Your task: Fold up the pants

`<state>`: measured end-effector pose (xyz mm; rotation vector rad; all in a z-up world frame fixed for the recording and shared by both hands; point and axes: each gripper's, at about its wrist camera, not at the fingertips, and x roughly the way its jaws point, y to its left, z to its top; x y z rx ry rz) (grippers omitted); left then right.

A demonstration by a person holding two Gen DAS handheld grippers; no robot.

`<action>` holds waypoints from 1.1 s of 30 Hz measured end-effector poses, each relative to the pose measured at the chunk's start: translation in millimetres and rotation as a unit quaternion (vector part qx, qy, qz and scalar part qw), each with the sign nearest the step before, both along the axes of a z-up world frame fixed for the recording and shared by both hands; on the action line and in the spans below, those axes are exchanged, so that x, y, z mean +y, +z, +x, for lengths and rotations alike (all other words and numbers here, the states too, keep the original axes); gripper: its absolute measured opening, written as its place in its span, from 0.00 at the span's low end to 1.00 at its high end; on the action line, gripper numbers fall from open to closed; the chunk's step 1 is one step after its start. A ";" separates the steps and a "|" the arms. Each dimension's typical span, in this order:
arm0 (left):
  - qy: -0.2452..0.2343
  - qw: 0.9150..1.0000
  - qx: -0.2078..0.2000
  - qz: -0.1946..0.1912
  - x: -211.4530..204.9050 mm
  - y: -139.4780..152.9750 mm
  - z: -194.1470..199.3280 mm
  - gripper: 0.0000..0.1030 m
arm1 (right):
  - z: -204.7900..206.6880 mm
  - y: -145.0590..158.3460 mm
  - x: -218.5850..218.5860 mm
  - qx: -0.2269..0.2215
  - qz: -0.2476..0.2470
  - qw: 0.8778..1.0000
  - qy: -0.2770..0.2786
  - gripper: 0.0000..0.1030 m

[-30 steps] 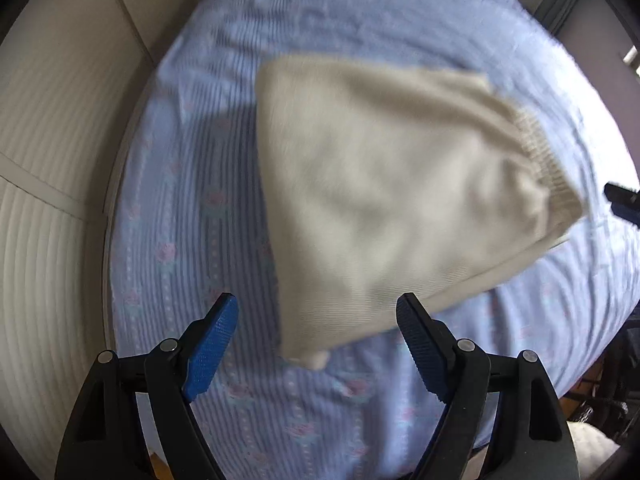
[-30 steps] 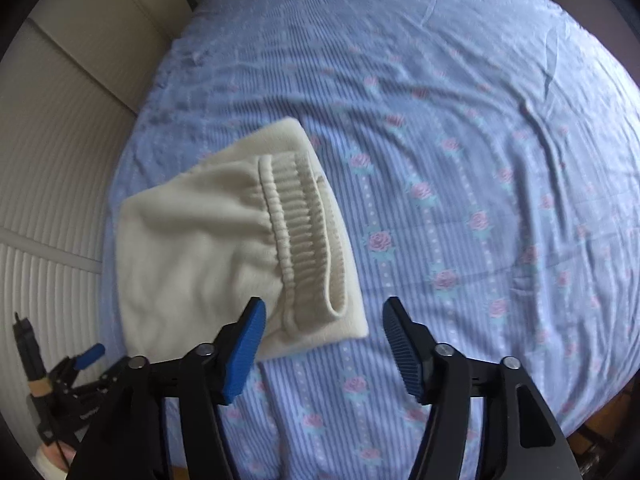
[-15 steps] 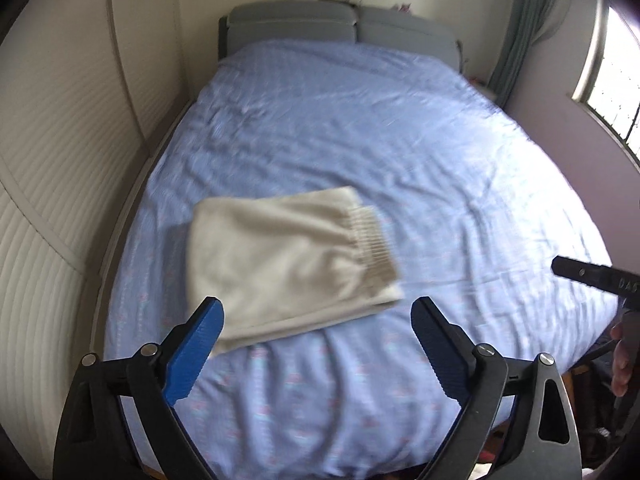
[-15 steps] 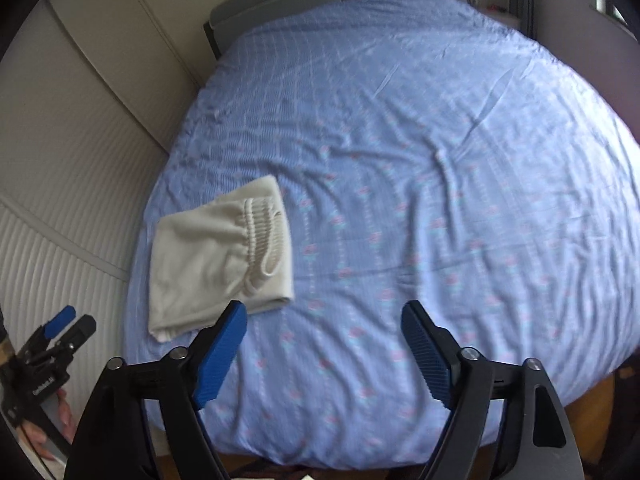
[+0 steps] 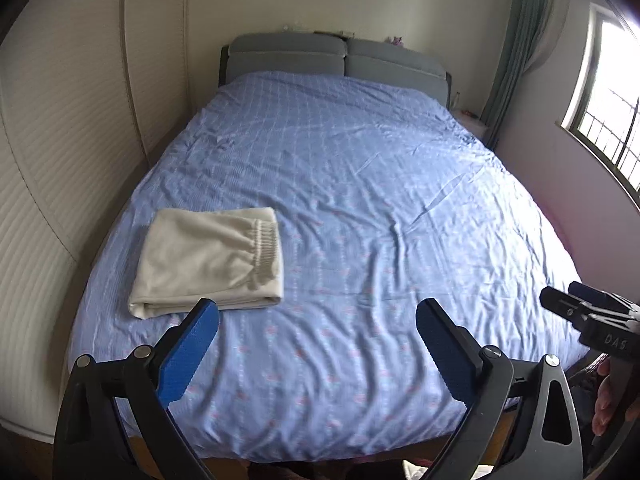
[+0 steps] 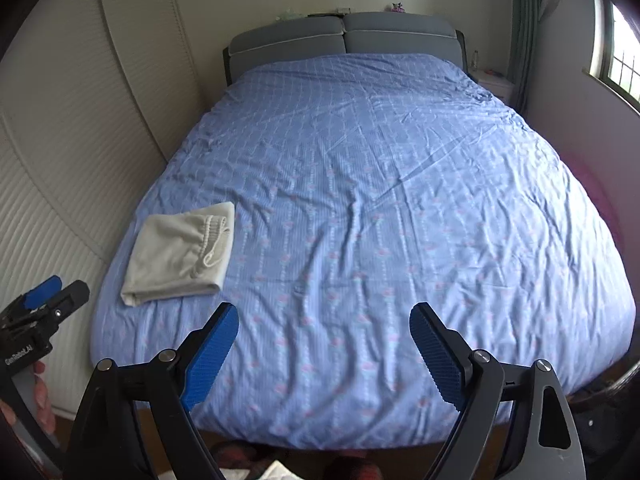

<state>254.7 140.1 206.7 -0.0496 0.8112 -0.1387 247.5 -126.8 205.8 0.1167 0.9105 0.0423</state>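
The cream pants [image 5: 208,260] lie folded into a small rectangle on the near left part of the blue bed [image 5: 360,200], with the ribbed waistband on top at the right side. They also show in the right wrist view [image 6: 180,254]. My left gripper [image 5: 318,312] is open and empty, held back over the foot of the bed, apart from the pants. My right gripper [image 6: 324,316] is open and empty too, further right. Each gripper shows at the edge of the other's view.
The bed has a grey headboard [image 5: 336,56] at the far wall. White ribbed wardrobe doors [image 5: 48,152] run along the left side. A window [image 5: 608,120] and green curtain [image 5: 508,48] are on the right. A small nightstand [image 6: 494,80] stands at the far right.
Both grippers have pulled up and back from the folded pants to the foot of the bed. The pants stay where they lay.
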 end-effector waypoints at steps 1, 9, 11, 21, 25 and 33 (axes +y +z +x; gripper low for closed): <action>-0.007 1.000 -0.007 0.002 -10.5 4.7 -8.1 0.99 | -4.9 2.1 -5.5 -0.002 0.001 1.000 0.002 0.86; -0.036 0.997 -0.043 0.047 -60.8 26.5 -36.0 1.00 | -36.3 10.1 -33.1 -0.011 0.007 1.000 -0.003 0.86; -0.044 0.997 -0.043 0.047 -68.3 29.6 -37.5 1.00 | -40.1 13.2 -36.9 -0.013 0.007 1.000 -0.006 0.86; -0.065 0.997 -0.038 0.033 -90.1 37.6 -32.8 1.00 | -50.6 30.6 -58.3 -0.034 0.007 0.999 -0.034 0.86; -0.066 0.996 -0.041 0.032 -96.0 41.8 -30.6 1.00 | -52.0 33.1 -61.5 -0.036 0.007 0.999 -0.038 0.86; -0.065 0.996 -0.044 0.037 -102.4 44.7 -26.7 1.00 | -50.2 38.4 -63.5 -0.042 0.005 0.998 -0.037 0.86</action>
